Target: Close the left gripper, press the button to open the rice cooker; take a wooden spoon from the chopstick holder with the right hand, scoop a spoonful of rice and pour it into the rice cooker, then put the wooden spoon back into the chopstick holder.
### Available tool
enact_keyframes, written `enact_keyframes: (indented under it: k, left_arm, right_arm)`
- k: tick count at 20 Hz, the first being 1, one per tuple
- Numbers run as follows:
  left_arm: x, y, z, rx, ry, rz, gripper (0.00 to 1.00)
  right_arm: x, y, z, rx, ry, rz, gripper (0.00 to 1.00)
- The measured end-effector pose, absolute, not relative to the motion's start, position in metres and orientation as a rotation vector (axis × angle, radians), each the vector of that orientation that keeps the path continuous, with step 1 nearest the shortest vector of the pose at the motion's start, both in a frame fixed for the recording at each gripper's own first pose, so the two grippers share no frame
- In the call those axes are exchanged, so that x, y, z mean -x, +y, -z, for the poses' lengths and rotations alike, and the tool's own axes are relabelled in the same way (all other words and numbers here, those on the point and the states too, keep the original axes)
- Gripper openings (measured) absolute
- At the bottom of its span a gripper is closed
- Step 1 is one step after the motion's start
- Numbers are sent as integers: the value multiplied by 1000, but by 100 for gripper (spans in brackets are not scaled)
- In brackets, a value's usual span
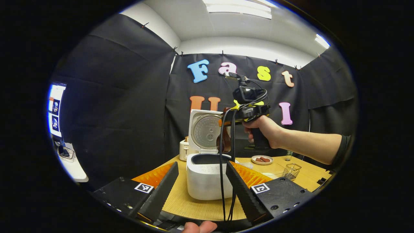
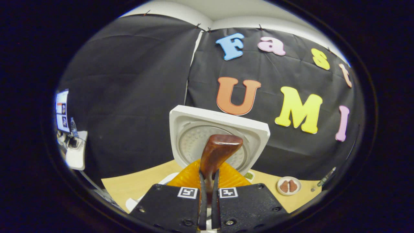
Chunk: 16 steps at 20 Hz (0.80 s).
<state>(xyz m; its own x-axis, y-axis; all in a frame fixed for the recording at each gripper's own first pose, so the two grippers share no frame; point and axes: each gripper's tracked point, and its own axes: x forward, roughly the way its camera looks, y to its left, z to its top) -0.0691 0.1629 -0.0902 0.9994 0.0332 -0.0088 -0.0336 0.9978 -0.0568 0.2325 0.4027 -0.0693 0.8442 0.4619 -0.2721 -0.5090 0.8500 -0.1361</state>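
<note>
The white rice cooker (image 1: 203, 181) stands on the wooden table with its lid (image 1: 205, 131) raised. My left gripper (image 1: 202, 166) is open, its fingers spread on either side of the cooker's front and touching nothing. A hand holds my right gripper (image 1: 228, 120) above the open pot. It is shut on the wooden spoon (image 1: 224, 140), whose bowl hangs down over the pot's rim. In the right gripper view the right gripper (image 2: 208, 176) pinches the spoon's handle, and the spoon (image 2: 220, 149) points at the lid (image 2: 255, 132). The wire chopstick holder (image 1: 292, 170) sits at the right.
A small plate (image 1: 262, 159) with brown pieces lies behind the cooker at the right, also seen as the plate (image 2: 288, 186). A white appliance (image 1: 184, 149) stands left of the lid. Black cables (image 1: 222, 184) hang in front of the cooker. A monitor (image 1: 55, 110) is far left.
</note>
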Motion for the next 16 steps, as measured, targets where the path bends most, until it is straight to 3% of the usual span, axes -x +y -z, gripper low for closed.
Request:
enact_keyframes:
  k: [10,16]
  left_arm:
    - [56,153,105,21,38,-52,94]
    - [51,137,112,22,59,-59,94]
  right_arm:
    - [-218,334,26,-146,270,-576,11]
    - [-215,216,5,-246,256,-499,11]
